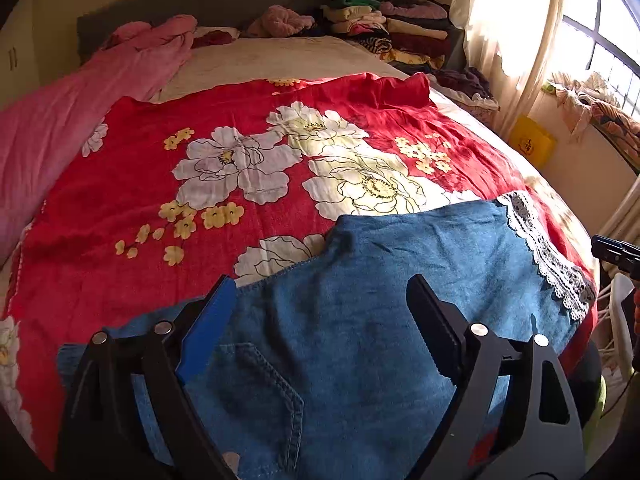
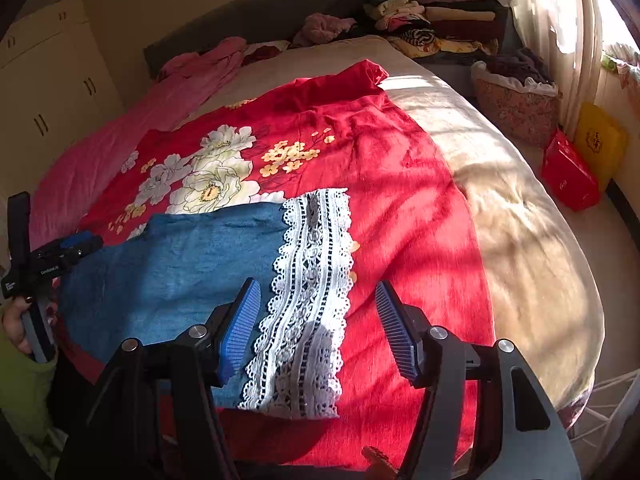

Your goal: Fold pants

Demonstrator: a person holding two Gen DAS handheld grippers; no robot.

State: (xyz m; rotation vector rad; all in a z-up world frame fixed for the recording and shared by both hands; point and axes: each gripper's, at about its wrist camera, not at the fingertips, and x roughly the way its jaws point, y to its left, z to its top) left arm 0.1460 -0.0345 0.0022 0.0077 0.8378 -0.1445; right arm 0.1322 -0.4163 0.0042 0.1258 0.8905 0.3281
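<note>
The pants [image 1: 360,320] lie flat on the near part of a red floral sheet [image 1: 140,208] that covers the near half of the bed [image 2: 520,220]. They are blue denim, with a back pocket [image 1: 264,400] showing at the near left and a white lace hem [image 2: 308,300] at their right end.

The left gripper [image 1: 320,320] hangs just above the denim with its jaws spread wide and nothing between them; whether its fingertips touch the cloth cannot be told. Its left pad is blue, its right one dark. In the right wrist view the same tool [image 2: 60,256] shows at the far left edge, held in a hand [image 2: 16,324] at the left end of the pants.

The right gripper [image 2: 318,320] is also released, jaws wide apart, straddling the lace hem from above, its left pad over the denim beside the lace and its right pad over red sheet. It grips nothing.

A pink blanket [image 1: 60,128] lies along the left side of the bed. Folded clothes [image 1: 400,28] are stacked at the far right by the headboard [image 1: 200,0]. A basket [image 2: 516,104] of dark laundry, a red box [image 2: 572,172] and a yellow bag [image 2: 600,140] stand on the floor at the right, below a curtain [image 1: 512,32].
</note>
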